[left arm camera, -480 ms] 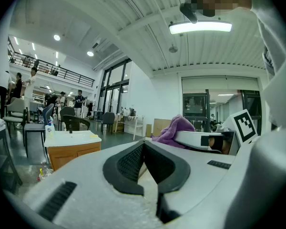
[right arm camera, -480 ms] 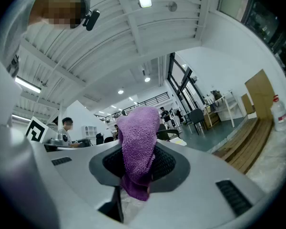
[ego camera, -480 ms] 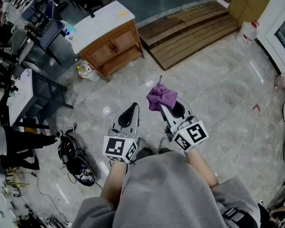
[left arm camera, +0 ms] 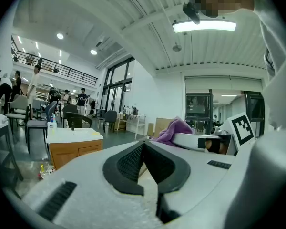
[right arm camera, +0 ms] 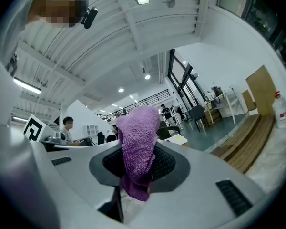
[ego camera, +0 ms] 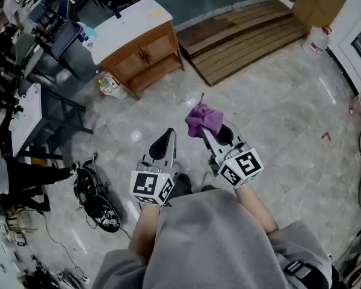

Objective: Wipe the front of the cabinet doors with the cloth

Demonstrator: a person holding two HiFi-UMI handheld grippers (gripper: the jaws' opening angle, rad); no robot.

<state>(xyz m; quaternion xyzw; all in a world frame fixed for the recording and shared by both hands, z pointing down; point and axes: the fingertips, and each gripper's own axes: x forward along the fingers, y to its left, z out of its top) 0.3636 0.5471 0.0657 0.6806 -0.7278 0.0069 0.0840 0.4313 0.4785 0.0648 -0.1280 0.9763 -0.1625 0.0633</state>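
Draping from the right gripper (right arm camera: 136, 168), the cloth (right arm camera: 138, 137) hides its jaw tips.

Open-plan laboratory or workshop hall. A pale stone-tiled floor (ego camera: 289, 119) carries a free-standing wooden cabinet (ego camera: 145, 56) with a white tabletop (ego camera: 123, 26), far left, and a slatted wooden platform (ego camera: 246, 35), far right. Chairs (ego camera: 63, 38) and a desk (ego camera: 27, 116) crowd the left edge; cables (ego camera: 87, 185) lie loose on the near-left floor. The left gripper view shows a railed mezzanine (left arm camera: 47, 63), tall glazed walls (left arm camera: 115, 89), a ribbed ceiling with a strip light (left arm camera: 204, 26), and several standing people (left arm camera: 34, 82).
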